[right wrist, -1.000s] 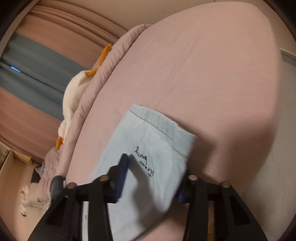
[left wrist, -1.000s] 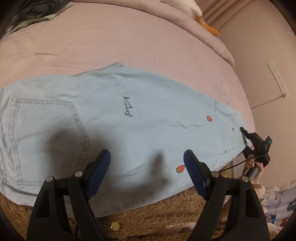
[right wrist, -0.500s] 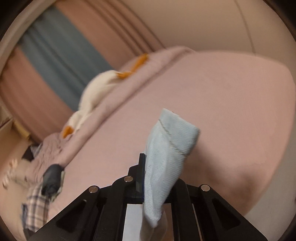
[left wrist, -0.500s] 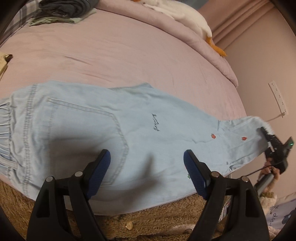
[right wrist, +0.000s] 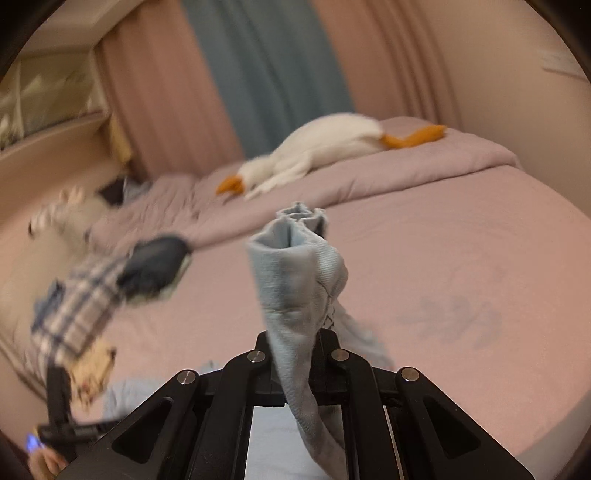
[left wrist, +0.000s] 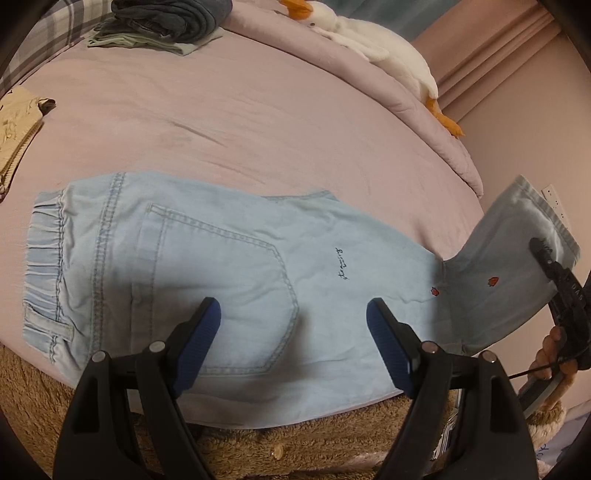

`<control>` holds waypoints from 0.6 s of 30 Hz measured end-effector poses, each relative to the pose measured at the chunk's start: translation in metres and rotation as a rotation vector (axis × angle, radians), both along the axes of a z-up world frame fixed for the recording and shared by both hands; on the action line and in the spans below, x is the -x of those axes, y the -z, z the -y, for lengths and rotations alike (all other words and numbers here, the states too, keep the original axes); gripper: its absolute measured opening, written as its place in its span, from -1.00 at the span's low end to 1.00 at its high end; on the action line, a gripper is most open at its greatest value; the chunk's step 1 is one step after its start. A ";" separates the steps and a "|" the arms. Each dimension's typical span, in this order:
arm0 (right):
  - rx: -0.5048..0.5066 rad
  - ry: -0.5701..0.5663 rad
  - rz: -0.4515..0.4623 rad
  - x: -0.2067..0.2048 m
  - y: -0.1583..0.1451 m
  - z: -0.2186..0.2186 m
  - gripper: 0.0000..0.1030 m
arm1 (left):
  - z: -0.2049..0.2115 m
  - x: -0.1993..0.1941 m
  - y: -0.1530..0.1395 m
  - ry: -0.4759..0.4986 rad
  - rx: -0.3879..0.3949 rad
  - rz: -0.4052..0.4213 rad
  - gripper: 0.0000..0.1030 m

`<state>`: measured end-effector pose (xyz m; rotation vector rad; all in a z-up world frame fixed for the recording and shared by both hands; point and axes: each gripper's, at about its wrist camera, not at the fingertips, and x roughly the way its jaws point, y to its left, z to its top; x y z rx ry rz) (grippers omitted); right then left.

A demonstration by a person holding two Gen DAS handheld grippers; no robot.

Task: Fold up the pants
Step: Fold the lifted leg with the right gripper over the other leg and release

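Observation:
Light blue denim pants (left wrist: pixel 229 273) lie flat near the front edge of the pink bed (left wrist: pixel 258 122), waistband at the left, legs to the right. My left gripper (left wrist: pixel 295 325) is open and empty, hovering above the seat pocket. My right gripper (left wrist: pixel 535 251) is shut on the leg hem (left wrist: pixel 517 236) and holds it lifted off the bed at the right. In the right wrist view the hem (right wrist: pixel 299 277) stands up bunched between the closed fingers of the right gripper (right wrist: pixel 295 347).
A white plush goose (left wrist: pixel 373 40) lies on the rolled duvet at the back. Folded dark clothes (left wrist: pixel 166 18) sit at the back left, a beige garment (left wrist: pixel 14 129) at the left edge. A brown fuzzy blanket (left wrist: pixel 258 443) hangs over the bed's front.
My right gripper has closed on the leg hem and lifted it up off the bed, swinging leftward. My left gripper has drawn back, bringing the waistband into view.

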<state>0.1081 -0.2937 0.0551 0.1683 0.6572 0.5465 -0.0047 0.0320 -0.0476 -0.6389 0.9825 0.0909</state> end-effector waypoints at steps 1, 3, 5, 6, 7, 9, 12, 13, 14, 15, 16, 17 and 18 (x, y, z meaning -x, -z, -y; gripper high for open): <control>0.029 -0.017 -0.004 0.001 0.004 -0.010 -0.84 | 0.000 0.000 0.000 0.000 0.000 -0.002 0.58; 0.056 -0.048 -0.012 0.005 0.010 -0.019 -0.84 | -0.001 -0.001 0.001 0.000 -0.005 -0.007 0.58; 0.075 -0.086 -0.038 0.010 0.019 -0.028 -0.84 | -0.001 -0.001 0.002 0.001 -0.007 -0.012 0.58; 0.081 -0.104 -0.054 0.010 0.023 -0.034 -0.84 | -0.001 -0.001 0.002 0.002 -0.009 -0.013 0.58; 0.099 -0.121 -0.073 0.011 0.029 -0.044 -0.84 | -0.001 -0.002 0.003 0.004 -0.012 -0.015 0.58; 0.140 -0.136 -0.092 0.015 0.040 -0.057 -0.84 | 0.000 -0.004 0.003 0.010 -0.020 -0.023 0.58; 0.169 -0.179 -0.137 0.019 0.054 -0.075 -0.84 | -0.001 -0.006 0.006 0.009 -0.025 -0.033 0.58; 0.187 -0.197 -0.156 0.022 0.061 -0.083 -0.84 | -0.001 -0.006 0.006 0.009 -0.025 -0.034 0.58; 0.211 -0.212 -0.168 0.024 0.067 -0.088 -0.84 | -0.001 -0.006 0.007 0.009 -0.026 -0.034 0.58; 0.238 -0.226 -0.175 0.027 0.073 -0.092 -0.84 | -0.001 -0.006 0.008 0.010 -0.027 -0.035 0.58; 0.273 -0.242 -0.179 0.031 0.079 -0.099 -0.84 | -0.001 -0.007 0.009 0.010 -0.028 -0.038 0.58; 0.308 -0.258 -0.183 0.033 0.085 -0.106 -0.84 | -0.002 -0.007 0.010 0.010 -0.028 -0.042 0.58; 0.337 -0.273 -0.190 0.036 0.090 -0.111 -0.84 | -0.002 -0.007 0.011 0.010 -0.028 -0.045 0.58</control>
